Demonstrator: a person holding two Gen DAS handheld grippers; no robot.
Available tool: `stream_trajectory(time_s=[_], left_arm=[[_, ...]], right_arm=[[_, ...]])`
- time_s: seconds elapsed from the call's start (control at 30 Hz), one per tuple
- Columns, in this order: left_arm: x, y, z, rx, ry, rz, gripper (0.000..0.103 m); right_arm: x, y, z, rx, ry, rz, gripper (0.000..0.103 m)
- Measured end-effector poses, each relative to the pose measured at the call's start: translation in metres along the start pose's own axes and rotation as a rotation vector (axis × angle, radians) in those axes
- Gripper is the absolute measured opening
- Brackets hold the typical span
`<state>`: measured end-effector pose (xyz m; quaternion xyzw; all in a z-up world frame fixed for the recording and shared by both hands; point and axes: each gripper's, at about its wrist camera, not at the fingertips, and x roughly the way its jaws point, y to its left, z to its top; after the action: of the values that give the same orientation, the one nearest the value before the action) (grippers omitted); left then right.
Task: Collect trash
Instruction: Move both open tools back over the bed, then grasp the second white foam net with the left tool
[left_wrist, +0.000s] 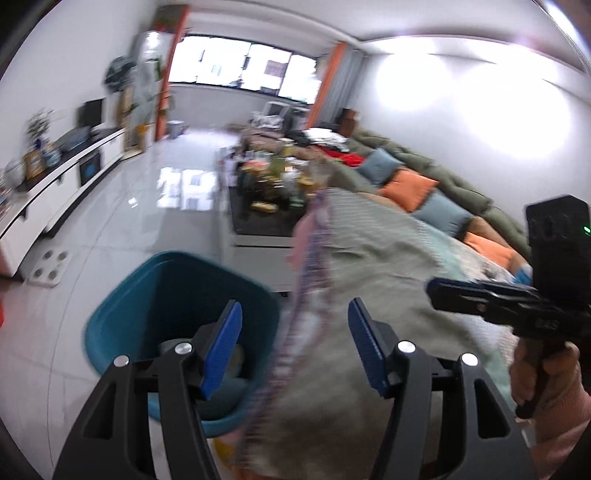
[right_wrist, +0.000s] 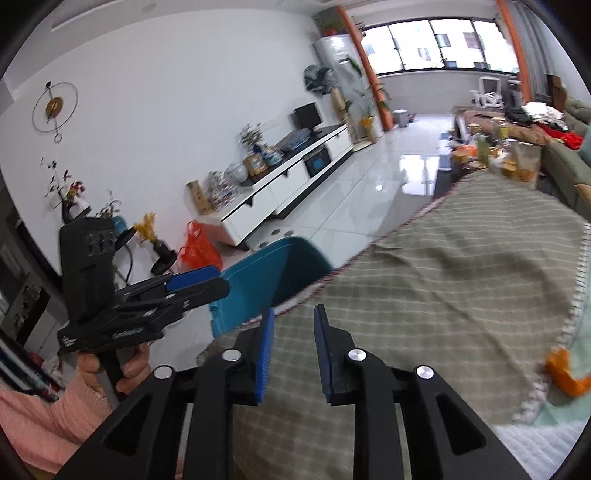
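Fingers, left gripper (left_wrist: 295, 347): blue pads apart, nothing between them; they hang over the edge of the cloth and the bin's rim.
Fingers, right gripper (right_wrist: 293, 354): blue pads a narrow gap apart, nothing gripped; they hover above the checked cloth.
Trash bin: teal plastic bin with rounded corners (left_wrist: 122, 295) stands on the floor just beside the cloth-covered surface; something pale and dark lies inside, too blurred to tell what.
Orange scrap: small crumpled orange piece (right_wrist: 565, 373) lies on the pale green cover at the cloth's fringed corner, well to the right of the right gripper.
Cloth: grey-green checked cloth with fringed pink trim (right_wrist: 443, 273) is spread, wrinkled, over the surface under both grippers.
Hands: each gripper's handle is held by a hand in a pink knit sleeve (right_wrist: 37, 417).
Floor: glossy white tiles (left_wrist: 110, 229).
Beyond: low dark coffee table crowded with jars and packets (left_wrist: 273, 192); green sofa with blue and orange cushions (left_wrist: 424, 173); long white media cabinet (right_wrist: 280, 188) along the wall.
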<state>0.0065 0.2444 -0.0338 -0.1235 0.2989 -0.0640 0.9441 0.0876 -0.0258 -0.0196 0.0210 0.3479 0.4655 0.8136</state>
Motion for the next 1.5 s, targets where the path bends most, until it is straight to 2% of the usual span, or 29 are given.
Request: stream_trajectory(time_s=[0.17, 0.27, 0.37, 0.5, 0.63, 0.9, 1.2, 1.23, 1.3, 1.4, 1.47, 1.5], left_arm=[[0.01, -0.055, -0.003, 0.094, 0.022, -0.131, 0.062], [0.019, -0.085, -0.008, 0.139, 0.036, -0.198, 0.071], [0.032, -0.113, -0.012, 0.172, 0.062, -0.261, 0.073], [0.05, -0.147, -0.019, 0.228, 0.099, -0.316, 0.078], [0.071, -0.172, -0.025, 0.272, 0.145, -0.348, 0.078], [0.107, -0.199, -0.029, 0.278, 0.221, -0.362, 0.078], [0.121, -0.218, -0.037, 0.302, 0.276, -0.381, 0.076], [0.122, -0.219, -0.038, 0.306, 0.278, -0.38, 0.075], [0.127, -0.222, -0.039, 0.312, 0.294, -0.369, 0.063], [0.133, -0.223, -0.041, 0.307, 0.319, -0.331, 0.056], [0.131, -0.222, -0.041, 0.3, 0.314, -0.326, 0.056], [0.132, -0.222, -0.04, 0.299, 0.311, -0.325, 0.053]], right_arm=[[-0.033, -0.023, -0.011, 0.044, -0.042, -0.089, 0.037], [-0.053, -0.042, -0.019, 0.085, -0.063, -0.151, 0.045], [-0.07, -0.061, -0.029, 0.129, -0.082, -0.211, 0.048], [-0.092, -0.085, -0.04, 0.184, -0.108, -0.272, 0.059], [-0.112, -0.105, -0.052, 0.233, -0.135, -0.314, 0.061], [-0.131, -0.121, -0.066, 0.273, -0.161, -0.335, 0.061], [-0.136, -0.138, -0.076, 0.314, -0.17, -0.325, 0.061], [-0.136, -0.139, -0.076, 0.315, -0.17, -0.323, 0.061], [-0.136, -0.14, -0.077, 0.315, -0.169, -0.323, 0.061], [-0.135, -0.142, -0.076, 0.319, -0.166, -0.32, 0.061], [-0.134, -0.143, -0.076, 0.321, -0.162, -0.321, 0.061], [-0.133, -0.144, -0.077, 0.324, -0.161, -0.318, 0.061]])
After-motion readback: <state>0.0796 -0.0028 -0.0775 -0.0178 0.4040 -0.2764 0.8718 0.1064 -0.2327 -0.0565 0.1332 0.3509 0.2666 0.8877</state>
